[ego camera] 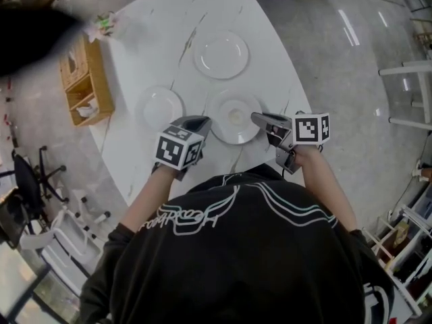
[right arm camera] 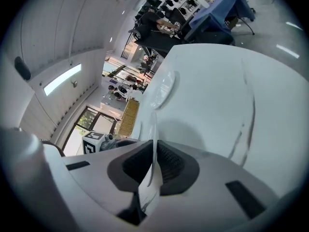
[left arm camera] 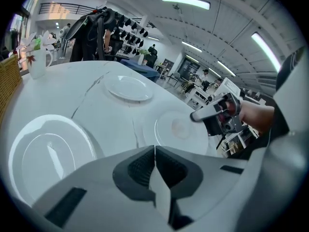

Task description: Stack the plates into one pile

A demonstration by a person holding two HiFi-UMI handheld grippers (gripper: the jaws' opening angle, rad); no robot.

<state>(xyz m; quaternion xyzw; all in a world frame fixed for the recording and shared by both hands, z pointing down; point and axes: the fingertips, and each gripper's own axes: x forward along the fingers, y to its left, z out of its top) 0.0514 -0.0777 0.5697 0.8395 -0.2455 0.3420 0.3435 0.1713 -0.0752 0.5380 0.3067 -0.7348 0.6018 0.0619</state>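
Sitting nearest the person on the white table [ego camera: 283,66], the near plate [ego camera: 233,123] has its right rim pinched between the jaws of the right gripper [ego camera: 256,117]. The left gripper [ego camera: 204,121] hangs just off that plate's left edge, jaws pressed together with nothing between them. A smaller plate [ego camera: 162,106] lies just to the left, and a far plate [ego camera: 221,55] lies beyond, well apart.
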